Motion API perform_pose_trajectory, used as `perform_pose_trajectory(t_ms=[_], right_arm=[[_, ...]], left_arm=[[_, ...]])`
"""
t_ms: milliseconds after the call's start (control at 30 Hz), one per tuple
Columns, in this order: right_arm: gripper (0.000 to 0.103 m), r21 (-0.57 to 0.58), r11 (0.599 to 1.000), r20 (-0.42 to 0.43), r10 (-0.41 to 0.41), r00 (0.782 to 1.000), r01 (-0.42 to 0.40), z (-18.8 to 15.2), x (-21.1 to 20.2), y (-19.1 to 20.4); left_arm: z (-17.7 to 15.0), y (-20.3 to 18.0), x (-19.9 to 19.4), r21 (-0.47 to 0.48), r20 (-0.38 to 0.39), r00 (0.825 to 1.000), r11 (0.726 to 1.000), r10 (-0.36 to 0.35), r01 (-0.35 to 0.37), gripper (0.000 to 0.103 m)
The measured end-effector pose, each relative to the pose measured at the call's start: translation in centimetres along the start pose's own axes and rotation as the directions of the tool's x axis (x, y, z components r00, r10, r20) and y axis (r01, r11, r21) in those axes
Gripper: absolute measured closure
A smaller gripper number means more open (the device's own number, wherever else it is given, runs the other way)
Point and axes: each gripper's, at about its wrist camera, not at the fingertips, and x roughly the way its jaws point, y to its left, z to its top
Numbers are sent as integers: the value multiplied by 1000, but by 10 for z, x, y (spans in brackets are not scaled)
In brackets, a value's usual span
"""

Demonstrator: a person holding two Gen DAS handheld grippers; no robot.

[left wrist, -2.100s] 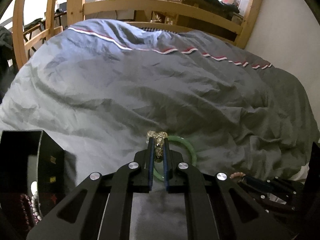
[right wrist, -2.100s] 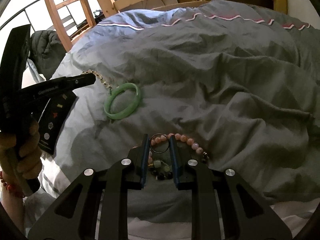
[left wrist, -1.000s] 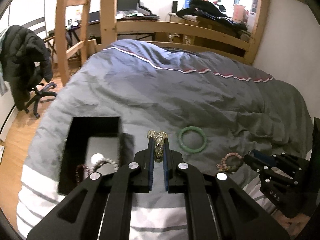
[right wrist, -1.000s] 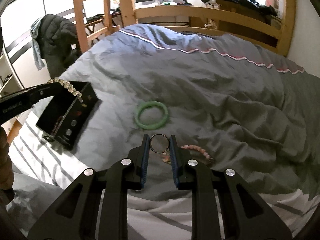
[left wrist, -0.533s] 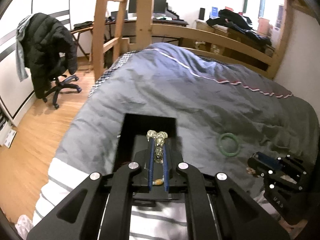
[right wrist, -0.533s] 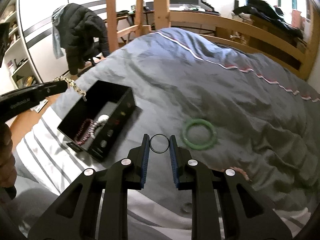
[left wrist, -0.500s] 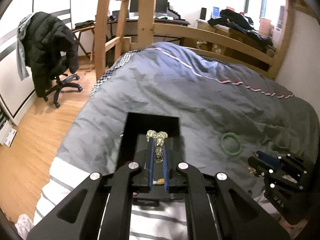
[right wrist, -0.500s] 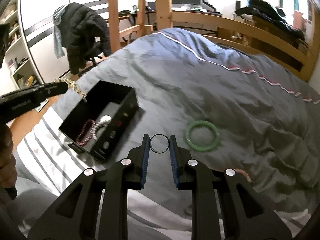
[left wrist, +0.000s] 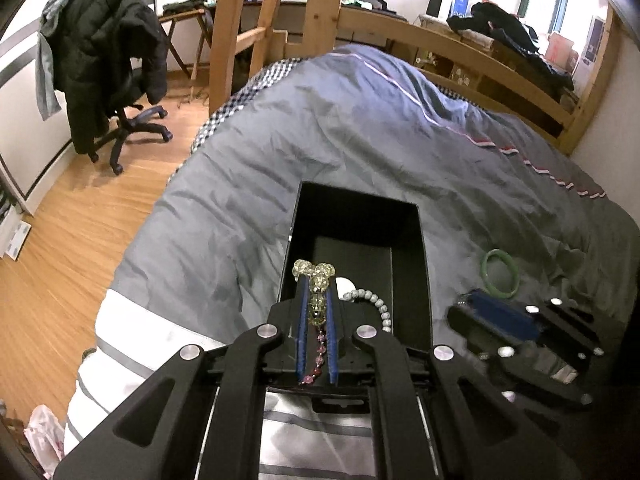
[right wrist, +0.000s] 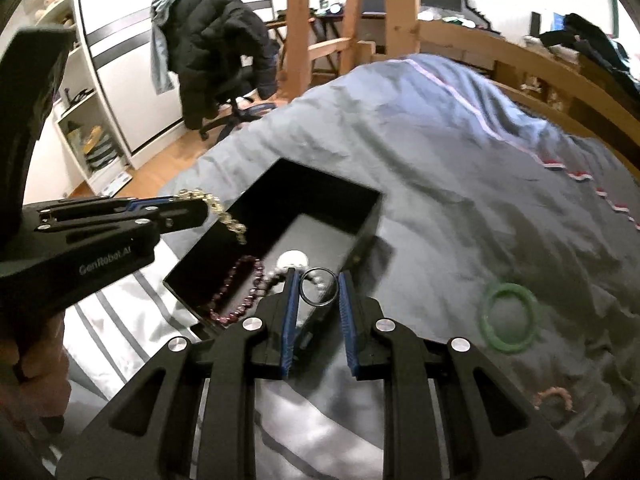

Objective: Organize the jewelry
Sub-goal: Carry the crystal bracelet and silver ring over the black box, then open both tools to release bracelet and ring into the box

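Observation:
My left gripper (left wrist: 315, 280) is shut on a yellowish crystal bead bracelet (left wrist: 316, 276) and holds it above the near end of an open black box (left wrist: 412, 256). From the right wrist view the bracelet (right wrist: 224, 214) hangs off the left gripper (right wrist: 188, 204) over the box (right wrist: 360, 216). My right gripper (right wrist: 317, 286) is shut on a thin dark metal ring (right wrist: 317, 286), held above the box's near right wall. Inside the box lie a purple bead bracelet (right wrist: 236, 292) and a white bead bracelet (left wrist: 372, 300).
The box sits on a grey duvet (left wrist: 360, 128) on a wooden-framed bed. A green bangle (right wrist: 510, 318) and a pink bead bracelet (right wrist: 556, 396) lie on the duvet to the right. An office chair with a black jacket (left wrist: 108, 80) stands on the wood floor at left.
Both grippers have moved left and closer to the black box, each keeping its piece. The left gripper now hangs its bracelet over the box; the right gripper's ring is now above the box's edge.

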Motion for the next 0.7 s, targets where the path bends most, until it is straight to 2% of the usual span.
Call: perform_pose_trajectory(t_ms=[467,533,600,633,667,700], right_arm=[[82,7,996,-54,91,994,-91,-6,29,11],[78,33,992,-59,120,991,-118,-6,28,6],[61,40,990,-48,134,990,-132,-6,25,3],[55,37,991,-39,129,991,-128,-6,21,2],[43,32,994,-25,105,994,-104,-6,18,1],[38,27,996,-14,89,996,-89,-6,15,0]], left_arm=[[-3,0,12,12,-56,998,1000,25,-25,95],[0,3,12,-7,-53,998,1000,20,-21,85],[1,7,5,-31,-20,1000,999,20,-21,50],[2,8,3,-35,-7,1000,999,26,-26,45],[3,9,0,-39,6,1000,999,29,-29,37],[3,10,-2,-44,18,999,999,27,-26,33]])
